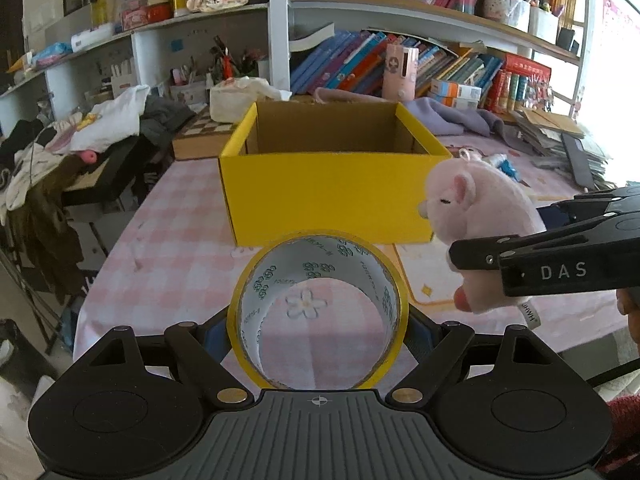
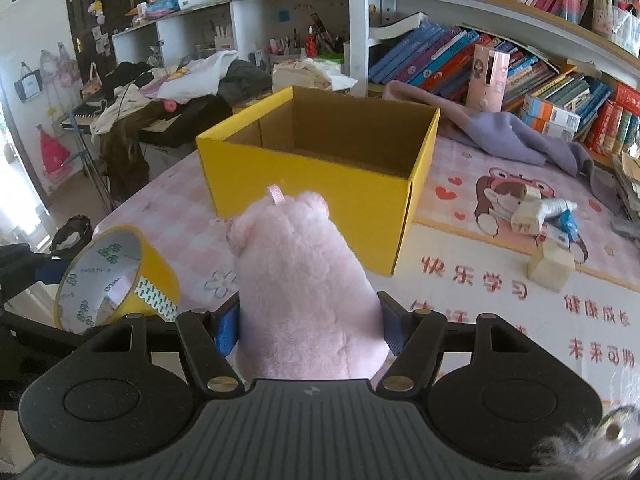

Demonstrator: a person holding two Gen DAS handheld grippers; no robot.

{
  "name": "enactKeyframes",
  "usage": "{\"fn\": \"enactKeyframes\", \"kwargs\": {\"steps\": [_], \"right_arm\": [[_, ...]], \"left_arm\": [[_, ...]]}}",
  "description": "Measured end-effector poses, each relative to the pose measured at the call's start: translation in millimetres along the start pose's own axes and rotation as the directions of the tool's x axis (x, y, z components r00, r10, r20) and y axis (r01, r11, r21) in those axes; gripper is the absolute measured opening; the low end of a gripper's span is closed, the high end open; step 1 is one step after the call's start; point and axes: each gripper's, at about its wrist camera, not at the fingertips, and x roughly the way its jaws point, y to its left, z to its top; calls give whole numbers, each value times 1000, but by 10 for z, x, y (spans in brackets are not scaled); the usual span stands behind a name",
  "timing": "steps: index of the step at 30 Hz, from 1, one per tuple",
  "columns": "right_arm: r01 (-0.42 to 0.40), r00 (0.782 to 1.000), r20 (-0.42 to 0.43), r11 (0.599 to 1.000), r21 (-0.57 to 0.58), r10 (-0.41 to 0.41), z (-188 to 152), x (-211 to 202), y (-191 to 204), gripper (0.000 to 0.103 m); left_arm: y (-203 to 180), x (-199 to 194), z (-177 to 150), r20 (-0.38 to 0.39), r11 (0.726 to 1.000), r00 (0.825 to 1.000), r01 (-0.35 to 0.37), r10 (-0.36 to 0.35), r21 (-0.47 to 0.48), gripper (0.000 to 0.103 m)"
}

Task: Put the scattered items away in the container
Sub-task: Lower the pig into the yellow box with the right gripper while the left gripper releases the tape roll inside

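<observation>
My left gripper is shut on a yellow tape roll, held above the pink checked table in front of the open yellow box. My right gripper is shut on a pink plush pig, held above the table just short of the yellow box. The pig and the right gripper's fingers show at the right of the left wrist view. The tape roll shows at the left of the right wrist view. The box's visible inside looks empty.
A white plug adapter with small blue-and-white items and a cream block lie on the mat right of the box. A purple cloth lies behind. Bookshelves line the back. Clothes pile at left beyond the table edge.
</observation>
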Motion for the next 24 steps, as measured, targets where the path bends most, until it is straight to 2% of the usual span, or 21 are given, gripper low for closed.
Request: {"fn": "enactKeyframes", "kwargs": {"steps": [8,17,20,24], "right_arm": [[-15,997,74,999,-46,18,397,102,-225,65],[-33,980,189,994,-104,52,1133,354,-525,65],[-36,979,194,991,-130,61,1322,560,-604,65],[-51,981,174,984,-169,81,1528,900,-682,65]], "left_arm": [[-19,150,454,60,999,998,8,-11,50,85],[-96,479,1204,148,993,989,1,-19,121,85],[-128,681,1375,152,986,988,-21,-4,164,85],[-124,987,1568,114,976,993,-38,13,216,85]]}}
